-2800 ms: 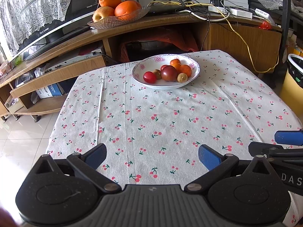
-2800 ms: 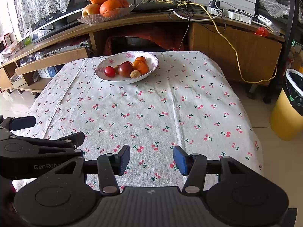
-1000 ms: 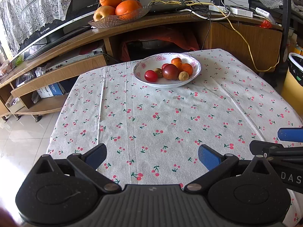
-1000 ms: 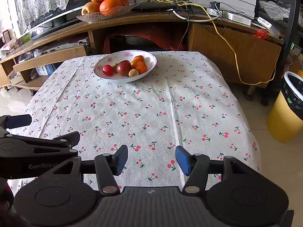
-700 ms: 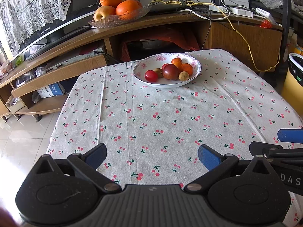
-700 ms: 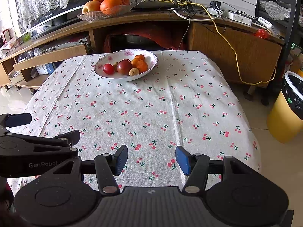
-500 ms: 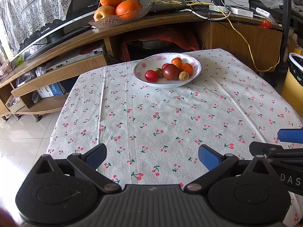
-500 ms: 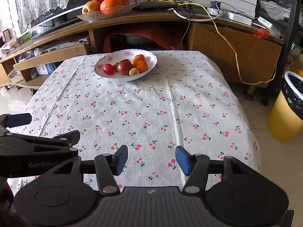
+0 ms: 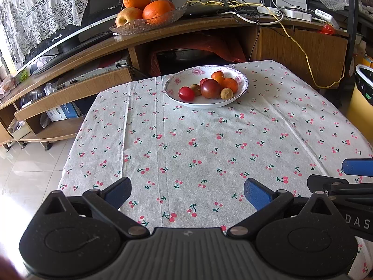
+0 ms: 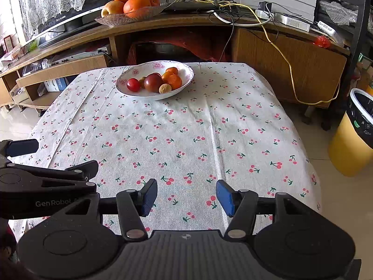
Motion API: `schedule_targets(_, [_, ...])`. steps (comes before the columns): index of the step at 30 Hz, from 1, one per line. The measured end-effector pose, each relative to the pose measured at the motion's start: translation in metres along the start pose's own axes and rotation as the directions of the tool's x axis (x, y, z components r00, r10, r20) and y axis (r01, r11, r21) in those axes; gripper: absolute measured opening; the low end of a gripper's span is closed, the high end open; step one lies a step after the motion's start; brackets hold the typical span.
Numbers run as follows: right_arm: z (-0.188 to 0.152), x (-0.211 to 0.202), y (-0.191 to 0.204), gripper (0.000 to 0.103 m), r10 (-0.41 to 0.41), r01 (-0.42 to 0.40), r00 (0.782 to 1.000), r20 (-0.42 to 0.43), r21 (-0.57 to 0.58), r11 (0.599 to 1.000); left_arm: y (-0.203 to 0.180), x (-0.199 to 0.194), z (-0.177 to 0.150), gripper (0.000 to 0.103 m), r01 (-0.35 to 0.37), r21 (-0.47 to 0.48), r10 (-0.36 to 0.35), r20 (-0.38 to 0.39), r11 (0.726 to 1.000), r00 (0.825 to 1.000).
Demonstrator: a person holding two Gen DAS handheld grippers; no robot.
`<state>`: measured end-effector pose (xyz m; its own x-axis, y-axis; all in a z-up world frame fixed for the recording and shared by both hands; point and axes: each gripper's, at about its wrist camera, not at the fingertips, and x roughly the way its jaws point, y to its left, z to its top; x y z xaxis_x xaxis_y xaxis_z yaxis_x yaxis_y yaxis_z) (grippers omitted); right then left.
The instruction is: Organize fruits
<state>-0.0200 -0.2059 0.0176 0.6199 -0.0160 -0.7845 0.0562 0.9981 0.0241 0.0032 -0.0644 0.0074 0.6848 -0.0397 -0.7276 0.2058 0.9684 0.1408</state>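
A white flowered bowl [image 9: 184, 79] [image 10: 186, 70] stands at the far side of the table with the cherry-print cloth [image 9: 198, 144] [image 10: 186, 135]. It holds several small fruits: a red tomato [image 9: 186, 93] [image 10: 133, 84], a dark red fruit [image 9: 210, 88] [image 10: 153, 82], small oranges [image 9: 229, 84] [image 10: 174, 81] and a brown longan [image 9: 226, 93] [image 10: 165, 88]. My left gripper [image 9: 187, 192] is open and empty over the near edge. My right gripper [image 10: 186, 197] is open and empty beside it, to its right.
A glass dish [image 9: 144, 24] [image 10: 126, 18] with oranges and an apple sits on the wooden TV stand behind the table. Cables and a router lie on the stand. A yellow bin [image 10: 352, 137] stands on the floor at the right. Tiled floor lies to the left.
Both grippers have drawn back slightly from the bowl since 2.8 s ago. Nothing has visibly moved in the last second.
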Motion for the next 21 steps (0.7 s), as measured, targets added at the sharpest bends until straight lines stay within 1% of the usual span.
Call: schedule_targets(21, [-0.0008, 0.0005, 0.002, 0.052, -0.001, 0.001, 1.0, -0.002, -0.007, 1.0, -0.0015, 0.0011, -0.0008, 0.103, -0.01, 0.005, 0.01, -0.006, 1.0, 1.0])
